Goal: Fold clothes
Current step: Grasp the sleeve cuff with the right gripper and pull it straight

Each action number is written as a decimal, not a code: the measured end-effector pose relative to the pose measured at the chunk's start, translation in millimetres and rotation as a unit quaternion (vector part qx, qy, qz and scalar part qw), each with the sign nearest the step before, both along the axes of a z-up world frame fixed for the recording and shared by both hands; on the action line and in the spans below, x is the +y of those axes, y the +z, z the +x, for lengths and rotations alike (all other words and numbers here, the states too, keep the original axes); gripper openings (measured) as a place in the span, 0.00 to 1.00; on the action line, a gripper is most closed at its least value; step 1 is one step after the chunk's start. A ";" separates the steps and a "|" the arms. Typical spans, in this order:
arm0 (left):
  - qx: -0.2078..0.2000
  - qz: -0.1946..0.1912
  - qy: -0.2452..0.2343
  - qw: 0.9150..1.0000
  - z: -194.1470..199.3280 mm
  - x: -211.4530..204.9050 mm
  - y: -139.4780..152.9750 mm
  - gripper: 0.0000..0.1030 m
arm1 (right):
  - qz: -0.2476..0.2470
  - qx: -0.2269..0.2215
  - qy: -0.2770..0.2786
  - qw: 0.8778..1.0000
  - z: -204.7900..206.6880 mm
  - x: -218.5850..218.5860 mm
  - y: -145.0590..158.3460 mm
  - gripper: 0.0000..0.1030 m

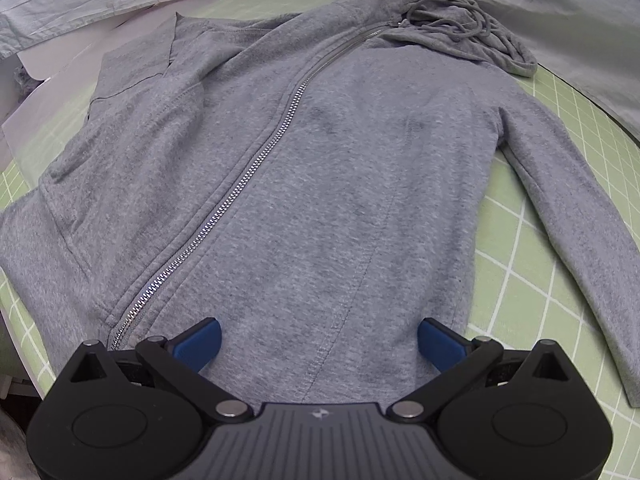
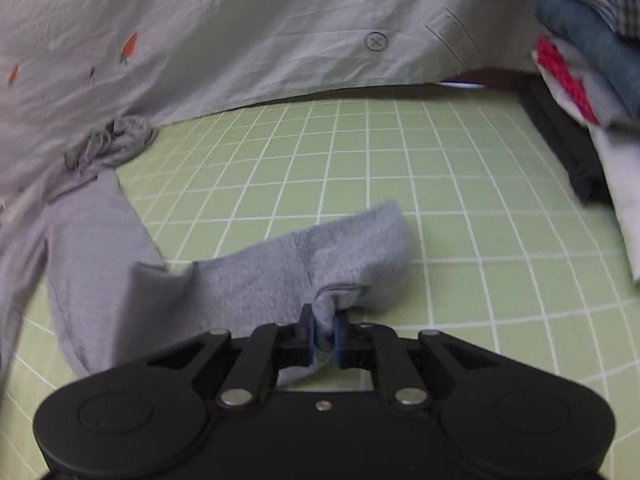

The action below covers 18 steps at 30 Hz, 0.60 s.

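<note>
A green gridded mat (image 2: pixel 360 152) covers the desk — on it lie a grey zip hoodie (image 1: pixel 320 184) and, at the edge, stacked clothes (image 2: pixel 588 80).

Grey hoodie (image 1: pixel 320 168) (silver zipper (image 1: pixel 256 168)) on a green, white-gridded mat (image 2: pixel 360 160); blue-padded black jaws.

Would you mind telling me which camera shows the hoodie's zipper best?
The left wrist view: the zipper runs in full, diagonally across the hoodie. The right wrist view shows only a sleeve and the hood, no zipper.

hoodie (image 1: pixel 320 184) on mat (image 1: pixel 560 240) | sheet (image 1: pixel 520 8) behind | clothes pile (image 2: pixel 592 80) probably right
</note>
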<state>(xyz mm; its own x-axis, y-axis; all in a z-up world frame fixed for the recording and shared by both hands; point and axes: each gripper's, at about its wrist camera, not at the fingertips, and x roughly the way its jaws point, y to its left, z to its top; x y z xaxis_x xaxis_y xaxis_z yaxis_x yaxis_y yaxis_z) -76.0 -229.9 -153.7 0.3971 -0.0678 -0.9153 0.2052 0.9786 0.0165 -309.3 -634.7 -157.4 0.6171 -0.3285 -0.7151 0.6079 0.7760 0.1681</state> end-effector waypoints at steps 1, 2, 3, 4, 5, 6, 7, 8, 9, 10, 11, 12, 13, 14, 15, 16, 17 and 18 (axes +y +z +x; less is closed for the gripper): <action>0.002 0.000 -0.001 1.000 0.4 0.0 -0.2 1.00 | -0.015 0.000 -0.015 1.000 -5.8 1.0 3.5 0.08; 0.003 0.000 -0.002 1.000 0.8 0.0 -0.4 1.00 | -0.028 -0.002 -0.039 0.999 -14.1 0.1 8.1 0.08; 0.004 0.000 -0.003 1.000 1.2 0.2 -0.4 1.00 | -0.040 -0.006 -0.076 0.996 -26.1 -3.6 14.2 0.08; 0.005 0.000 -0.003 1.000 1.6 0.4 -0.5 1.00 | -0.051 -0.011 -0.113 0.992 -38.1 -7.4 20.4 0.08; 0.006 0.000 -0.004 1.000 2.0 0.6 -0.5 1.00 | -0.054 -0.018 -0.149 0.987 -51.3 -12.2 26.2 0.08; 0.007 0.000 -0.003 1.000 2.4 0.9 -0.9 1.00 | -0.044 -0.026 -0.179 0.983 -64.3 -18.1 29.3 0.08; 0.008 0.000 -0.004 1.000 3.3 1.0 -1.0 1.00 | -0.036 -0.027 -0.199 0.979 -74.4 -23.4 29.4 0.08; 0.010 0.000 -0.004 1.000 4.2 1.0 -1.1 1.00 | -0.032 -0.024 -0.213 0.976 -81.6 -26.9 28.1 0.08; 0.012 0.001 -0.004 1.000 5.2 1.1 -1.2 1.00 | -0.033 -0.010 -0.217 0.975 -84.4 -27.7 23.6 0.08; 0.012 0.000 -0.007 1.000 5.9 1.3 -1.3 1.00 | -0.029 0.005 -0.221 0.975 -86.3 -28.3 17.7 0.10; 0.013 0.000 -0.009 1.000 6.5 1.6 -1.4 1.00 | -0.017 0.013 -0.227 0.974 -87.6 -28.0 12.9 0.12; 0.012 -0.001 -0.013 1.000 6.9 2.3 -1.7 1.00 | -0.002 0.017 -0.237 0.971 -89.2 -26.8 9.0 0.17; 0.011 -0.002 -0.016 1.000 7.0 3.0 -1.7 1.00 | 0.012 0.021 -0.246 0.969 -90.7 -25.6 5.0 0.20; 0.009 -0.002 -0.018 1.000 6.8 3.7 -1.8 1.00 | 0.019 0.025 -0.251 0.967 -91.1 -22.9 3.2 0.21; 0.007 -0.003 -0.020 1.000 6.5 4.1 -1.7 1.00 | 0.014 0.029 -0.251 0.967 -89.9 -18.0 4.3 0.23; 0.005 -0.004 -0.022 1.000 5.5 4.4 -1.8 1.00 | 0.010 0.033 -0.251 0.967 -88.7 -13.1 5.4 0.26; 0.003 -0.005 -0.024 1.000 4.4 4.6 -1.8 1.00 | 0.004 0.038 -0.251 0.967 -87.1 -8.3 6.7 0.29; 0.000 -0.005 -0.026 1.000 3.3 4.8 -1.9 1.00 | -0.003 0.043 -0.251 0.967 -85.0 -3.7 8.5 0.41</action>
<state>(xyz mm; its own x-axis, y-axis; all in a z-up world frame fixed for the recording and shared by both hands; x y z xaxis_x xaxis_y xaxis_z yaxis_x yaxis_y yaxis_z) -72.7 -225.1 -155.6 0.3926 -0.0981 -0.9144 0.2560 0.9667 0.0062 -394.3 -638.4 -149.0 0.3168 -0.5765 -0.7532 0.9201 0.3795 0.0965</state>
